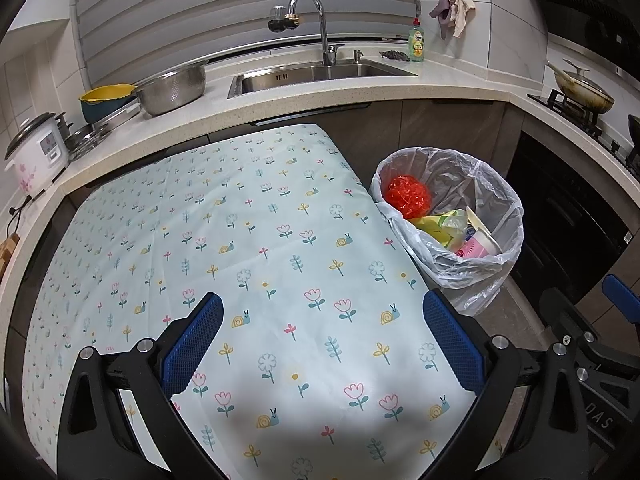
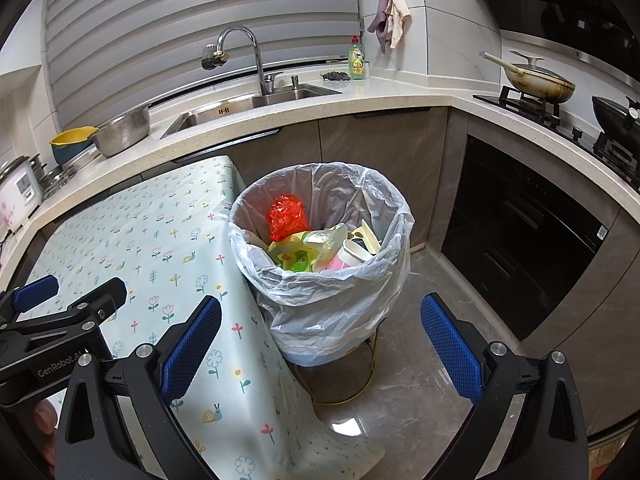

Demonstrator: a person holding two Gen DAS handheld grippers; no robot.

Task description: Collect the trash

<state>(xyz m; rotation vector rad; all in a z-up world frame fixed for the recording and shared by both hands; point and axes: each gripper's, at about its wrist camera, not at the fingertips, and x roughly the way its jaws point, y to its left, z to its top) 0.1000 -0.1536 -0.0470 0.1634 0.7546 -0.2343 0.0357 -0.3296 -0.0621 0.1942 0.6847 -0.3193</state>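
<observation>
Beside table edge (image 2: 240, 292), bin (image 2: 396, 208), grippers (image 2: 320, 344) spread

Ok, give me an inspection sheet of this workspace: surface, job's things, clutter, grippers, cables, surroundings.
Surface: table under a floral tablecloth; nothing seen lying on it.
Job's things: lined trash bin on the floor beside the table's right edge, holding a red crumpled bag, yellow-green wrappers and a pink cup.
Clutter: no loose trash seen on the table or on the visible floor.
Grippers: left gripper open, empty, over the table; right gripper open, empty, facing the bin.
Cables: a black cord at the far left counter.
Surroundings: sink, colander, rice cooker, dish soap, pan on the stove.
</observation>
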